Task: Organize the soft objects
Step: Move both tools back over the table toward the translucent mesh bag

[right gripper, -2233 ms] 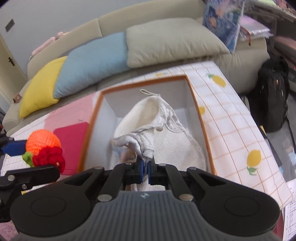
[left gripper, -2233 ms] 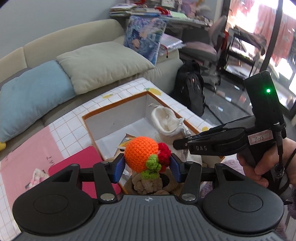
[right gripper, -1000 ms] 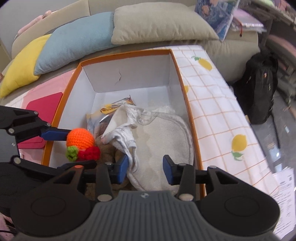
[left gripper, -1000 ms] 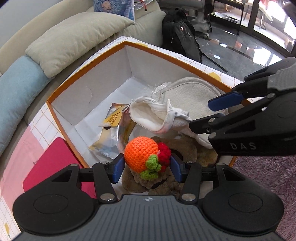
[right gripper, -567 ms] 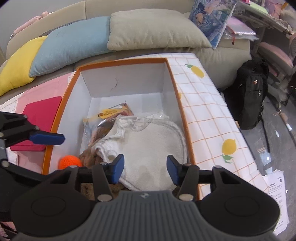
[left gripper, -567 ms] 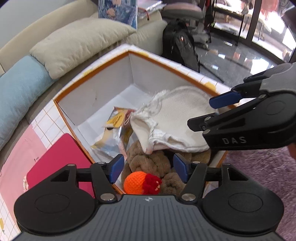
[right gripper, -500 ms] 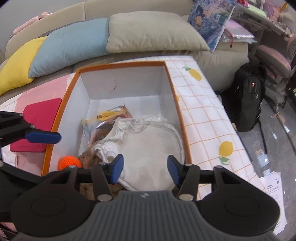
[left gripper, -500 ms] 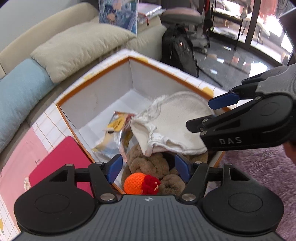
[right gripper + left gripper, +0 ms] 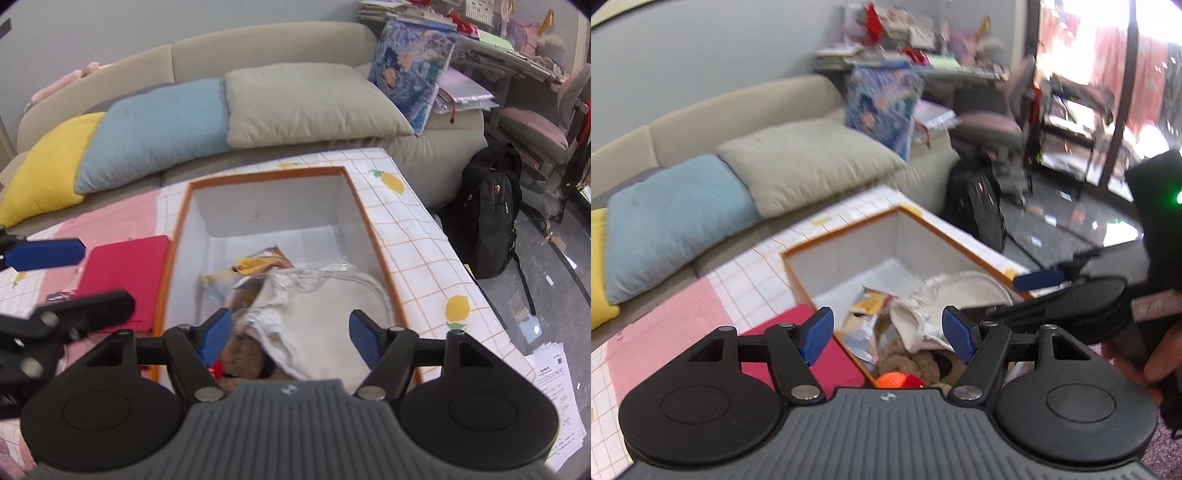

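An orange-rimmed white box (image 9: 266, 175) holds a white cloth (image 9: 321, 306), a brown plush (image 9: 240, 350) and a snack packet (image 9: 255, 266). The orange crochet toy (image 9: 894, 379) lies at the box's near end beside the brown plush (image 9: 916, 362); the right wrist view shows only its red part (image 9: 218, 367). My left gripper (image 9: 886, 332) hangs open above the box's near left corner, holding nothing. My right gripper (image 9: 290, 334) is above the white cloth (image 9: 923, 317), its jaws opening with nothing between them. Each gripper shows in the other's view: right gripper (image 9: 1015, 295), left gripper (image 9: 59, 280).
A red pad (image 9: 125, 273) lies on the pink and checked cloth left of the box. Behind is a sofa with yellow, blue (image 9: 155, 133) and beige cushions. A black backpack (image 9: 487, 206) stands on the floor at the right, with papers (image 9: 554, 373) near it.
My left gripper let the orange crochet toy fall into the box, opened wide, then rose and tilted up. My right gripper opened wider and lifted off the white cloth.
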Demonstrator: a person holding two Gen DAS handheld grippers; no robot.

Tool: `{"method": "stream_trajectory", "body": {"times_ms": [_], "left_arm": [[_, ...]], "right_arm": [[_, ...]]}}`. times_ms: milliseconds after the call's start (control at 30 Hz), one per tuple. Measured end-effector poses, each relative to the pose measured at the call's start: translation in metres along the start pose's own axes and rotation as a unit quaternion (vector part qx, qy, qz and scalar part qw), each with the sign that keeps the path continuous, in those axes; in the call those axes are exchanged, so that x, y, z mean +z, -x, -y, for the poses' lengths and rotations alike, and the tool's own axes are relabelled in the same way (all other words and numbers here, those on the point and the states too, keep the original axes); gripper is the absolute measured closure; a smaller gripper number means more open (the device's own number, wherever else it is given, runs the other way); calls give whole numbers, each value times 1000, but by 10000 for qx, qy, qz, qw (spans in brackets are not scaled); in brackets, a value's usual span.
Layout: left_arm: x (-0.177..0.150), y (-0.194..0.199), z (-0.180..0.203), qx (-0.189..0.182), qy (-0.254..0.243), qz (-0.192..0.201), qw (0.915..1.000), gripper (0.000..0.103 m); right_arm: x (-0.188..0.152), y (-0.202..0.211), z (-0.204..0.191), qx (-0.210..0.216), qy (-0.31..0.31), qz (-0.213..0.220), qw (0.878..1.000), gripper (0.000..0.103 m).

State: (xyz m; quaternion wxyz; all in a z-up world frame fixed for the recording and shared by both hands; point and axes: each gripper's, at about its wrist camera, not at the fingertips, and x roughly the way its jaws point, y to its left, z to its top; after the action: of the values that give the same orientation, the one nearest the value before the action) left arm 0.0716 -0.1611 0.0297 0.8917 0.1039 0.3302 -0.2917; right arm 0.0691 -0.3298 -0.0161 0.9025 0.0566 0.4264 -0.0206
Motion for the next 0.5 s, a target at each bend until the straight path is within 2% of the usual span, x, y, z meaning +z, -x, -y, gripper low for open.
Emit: {"method": "stream_trajectory", "body": {"times_ms": [167,333,433,500], "left_arm": [[-14,23,-16,366,245,191,9988,24],[-33,40,-40,489,718,182,9961,24],[-47,49,-50,892,780,130,9929,24],[-56,54,-58,985,858,-13,9914,24]], "right_arm": [[-11,6,-23,147,-58,91,9998,32],[-26,10,-52,333,61,104,9994,29],[-36,9,-72,510,217,20,9985,29],[-43,8,-86,651,420,-87,9970,29]]}}
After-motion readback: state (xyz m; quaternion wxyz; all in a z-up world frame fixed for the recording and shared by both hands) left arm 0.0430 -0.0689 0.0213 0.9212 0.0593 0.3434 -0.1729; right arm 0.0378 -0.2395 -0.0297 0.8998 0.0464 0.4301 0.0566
